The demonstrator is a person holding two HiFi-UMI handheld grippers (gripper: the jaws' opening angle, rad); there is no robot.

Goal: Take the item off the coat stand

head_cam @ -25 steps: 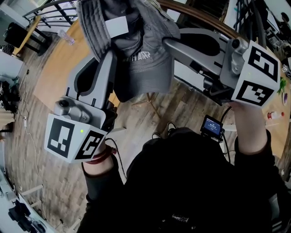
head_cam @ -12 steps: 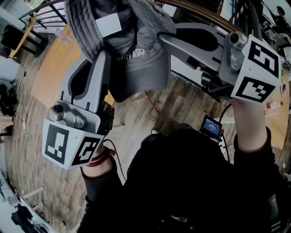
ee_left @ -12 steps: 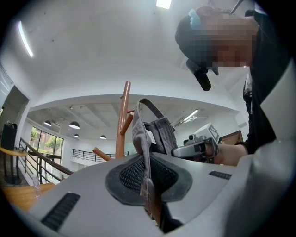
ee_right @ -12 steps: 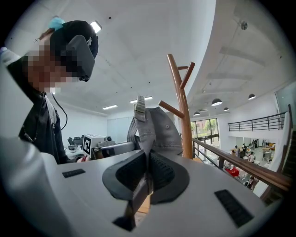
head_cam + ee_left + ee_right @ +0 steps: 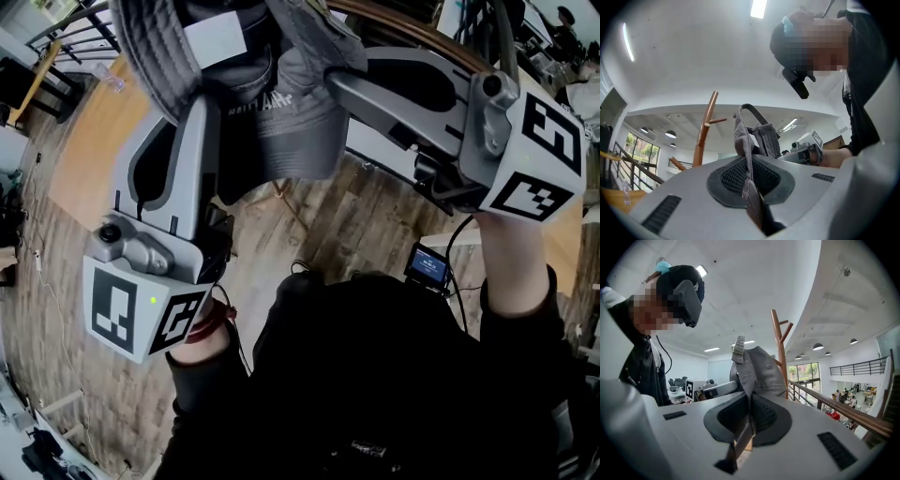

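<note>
Head view first: where was the cap (image 5: 291,131)?
– Up high, stretched between the two grippers above the wood floor (image 5: 309,234).
– And the biggest thing, the stand?
– That view hardly showed it. The right gripper view had the stand (image 5: 778,341), a brown pole with pegs, just behind the cap. The left gripper view showed the pole off to one side. I couldn't tell whether any cloth hung on a peg.
– The claws?
– Both were clenched on the cap. The left gripper (image 5: 747,171) pinched a fold of grey cloth between its pads. The right gripper (image 5: 751,413) nipped another edge the same way.
– How would it handle?
– Light and floppy, I judged. It was soft cloth that sags and could catch on a peg, and only the brim looked stiff. Two holds on opposite edges seemed sound. The thin back strap (image 5: 739,347) or the white label (image 5: 217,39) would have been poorer places to grip.
</note>
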